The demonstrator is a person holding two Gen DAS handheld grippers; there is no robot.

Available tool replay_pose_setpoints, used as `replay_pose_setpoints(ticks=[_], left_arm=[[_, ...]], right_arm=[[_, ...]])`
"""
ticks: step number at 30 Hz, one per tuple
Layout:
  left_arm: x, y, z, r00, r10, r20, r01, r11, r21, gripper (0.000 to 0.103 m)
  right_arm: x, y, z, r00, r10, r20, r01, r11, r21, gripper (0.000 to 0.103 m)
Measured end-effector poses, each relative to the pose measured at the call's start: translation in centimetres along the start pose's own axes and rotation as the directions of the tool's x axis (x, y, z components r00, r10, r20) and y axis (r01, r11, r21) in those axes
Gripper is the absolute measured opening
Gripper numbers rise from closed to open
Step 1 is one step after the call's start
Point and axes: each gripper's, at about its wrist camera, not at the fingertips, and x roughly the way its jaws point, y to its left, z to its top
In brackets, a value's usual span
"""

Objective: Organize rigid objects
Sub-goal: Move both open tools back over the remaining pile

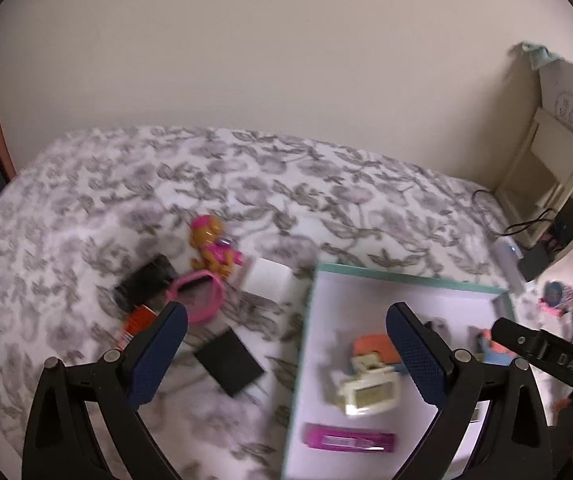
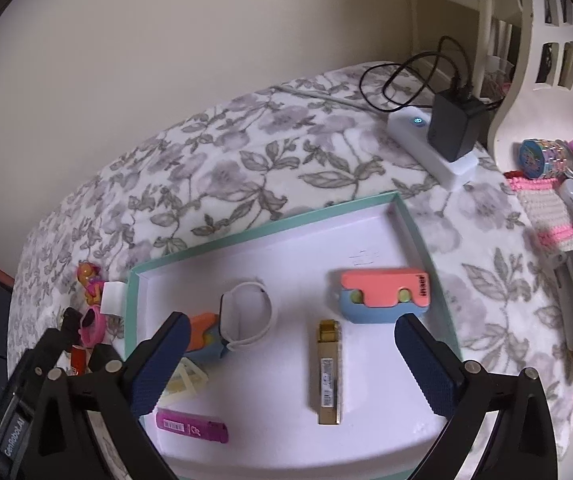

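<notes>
- On the floral bedspread [image 1: 86,208], left of the tray, lay the loose things: a black block [image 1: 144,282], a pink ring [image 1: 196,298], a dog figure [image 1: 212,246], a white box [image 1: 268,280] and a black card [image 1: 228,362], crowded together, with bare cover beyond them.
- The left gripper [image 1: 286,354] stood spread wide and empty, straddling the tray's [image 2: 134,280] left rim.
- Inside the tray sat a pink stick [image 2: 192,430], a cream frame [image 2: 184,384], a white band [image 2: 250,314], a gold module [image 2: 328,372] and a coral-and-blue block [image 2: 384,294], with bare floor along the far wall.
- The right gripper [image 2: 292,356] was spread wide over the module, its pads clear of it.
- Right of the tray a charger [image 2: 452,126] and clutter lined the bed's edge.
</notes>
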Motion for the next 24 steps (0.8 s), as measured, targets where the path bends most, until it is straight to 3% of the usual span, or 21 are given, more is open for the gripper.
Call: replay_pose_setpoints(ticks=[5, 14, 16, 20, 22, 24], left_arm=[[0.6, 1.5, 0.7, 0.999, -0.005, -0.037, 0.006, 1.0, 0.008, 0.1], [-0.2, 5.5, 2.1, 0.992, 0.083, -0.095, -0.091, 0.993, -0.08, 0.1], [-0.2, 6.4, 2.1, 0.986, 0.1, -0.137, -0.116, 0.987, -0.11, 0.1], [0.3, 7.5, 1.5, 0.983, 0.008, -0.181, -0.033, 0.99, -0.138, 0.1], [0.8, 8.0, 0.9, 0.974, -0.081, -0.213, 0.044, 0.984, -0.173, 0.1], [1.3, 8.4, 0.5, 0.965, -0.119, -0.234, 0.072, 0.977, -0.202, 0.1]], right_arm=[[0.3, 1.3, -0.3, 0.999, 0.046, 0.012, -0.046, 0.999, -0.012, 0.103], [-0.2, 4.2, -0.3, 0.994, 0.099, 0.044, -0.095, 0.992, -0.08, 0.103], [-0.3, 4.8, -0.3, 0.993, 0.11, 0.04, -0.106, 0.99, -0.091, 0.103], [-0.2, 5.9, -0.4, 0.995, 0.094, 0.035, -0.089, 0.988, -0.13, 0.103], [-0.2, 6.4, -0.5, 0.996, 0.079, 0.04, -0.072, 0.985, -0.157, 0.103], [-0.2, 6.7, -0.6, 0.995, 0.087, 0.041, -0.079, 0.983, -0.166, 0.103]])
